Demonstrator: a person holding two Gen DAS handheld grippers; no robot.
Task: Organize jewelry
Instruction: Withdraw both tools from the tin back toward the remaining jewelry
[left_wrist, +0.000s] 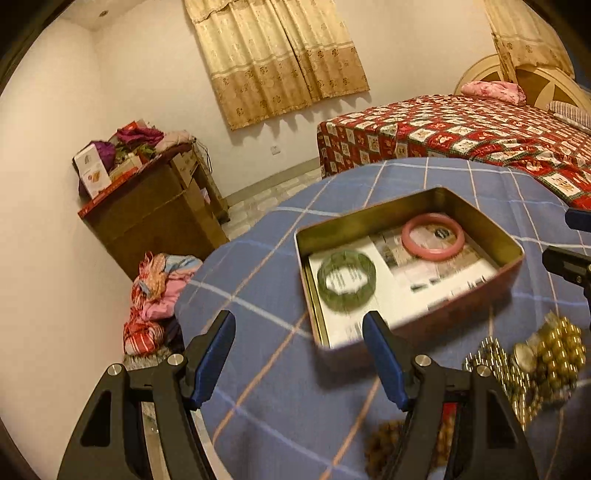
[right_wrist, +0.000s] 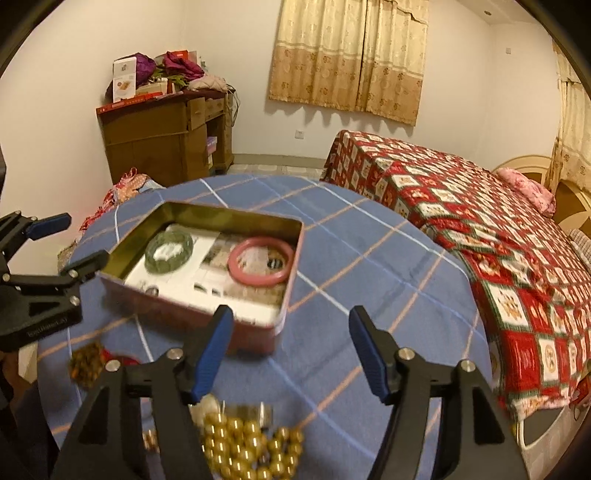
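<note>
- The left claw (left_wrist: 299, 356) hangs over the near-left part of the counter (left_wrist: 280, 413), its blue-padded fingers spread wide with nothing between them.
- The right claw (right_wrist: 291, 354) hovers beside it, equally wide and empty; its fingers frame the near-right corner of the tin box (right_wrist: 184, 317).
- The tin box sits open on the counter's blue plaid cloth, gold inside, reddish outside (motion blur smears its near wall).
- Inside, on printed paper, lies a green bangle (left_wrist: 346, 280) toward the left end and a pink bangle (left_wrist: 433, 237) toward the right end; the two are apart, both flat.
- A heap of gold bead jewelry (right_wrist: 251, 443) rests on the cloth outside the tin, under and just in front of the right claw, with a small watch-like face (left_wrist: 524, 355) tucked among the beads.
- A brown beaded piece (right_wrist: 86, 363) lies on the cloth near the tin's left end, low under the left claw (too blurred to name better).
- Beyond the counter stands a bed (right_wrist: 480, 236) with a red patchwork cover, and a wooden cabinet (left_wrist: 155, 214) piled with boxes and cloth against the wall.
</note>
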